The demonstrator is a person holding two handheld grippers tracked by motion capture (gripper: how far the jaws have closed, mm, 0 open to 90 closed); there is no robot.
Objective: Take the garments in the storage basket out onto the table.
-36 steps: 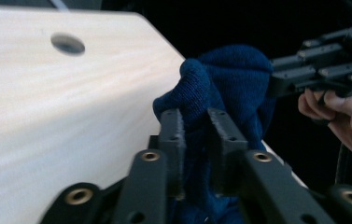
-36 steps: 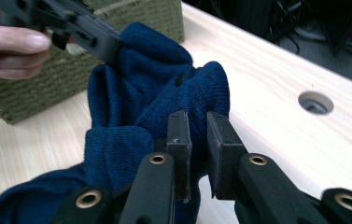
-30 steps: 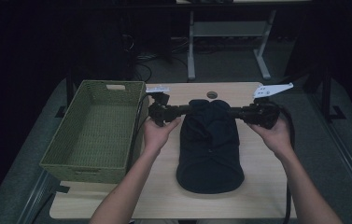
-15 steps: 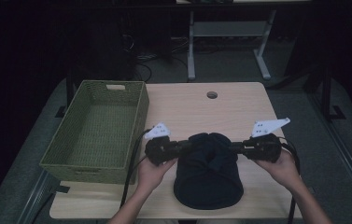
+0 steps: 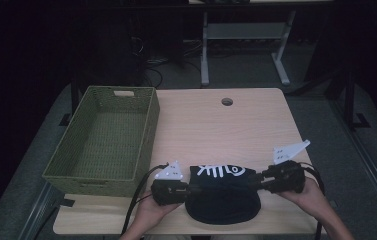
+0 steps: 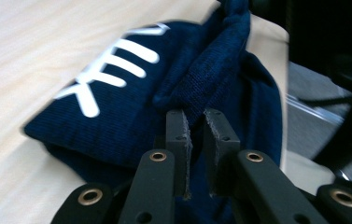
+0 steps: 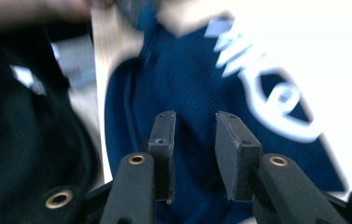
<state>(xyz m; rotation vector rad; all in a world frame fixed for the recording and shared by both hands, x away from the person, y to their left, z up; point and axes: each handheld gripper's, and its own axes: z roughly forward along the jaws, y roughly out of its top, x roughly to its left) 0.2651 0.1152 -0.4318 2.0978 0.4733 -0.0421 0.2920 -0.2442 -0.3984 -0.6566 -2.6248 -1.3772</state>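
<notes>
High view showed a navy garment (image 5: 223, 200) folded at the bench's (image 5: 226, 130) near edge, right of an empty basket (image 5: 106, 140). Left hand-held gripper (image 6: 194, 135) pinched a fold; right hand-held gripper (image 7: 194, 140) stood spread, seemingly released. Binning probably remained.

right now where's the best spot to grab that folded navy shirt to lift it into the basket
Probably the two side edges of the folded navy shirt with the white fishbone print, one gripper from each side, low along the light wooden table. It lies flat, so only its bunched edges offer a ridge to pinch. The left gripper already closes on such a fold; the right gripper stands open over the cloth. The woven green basket is left.
</notes>
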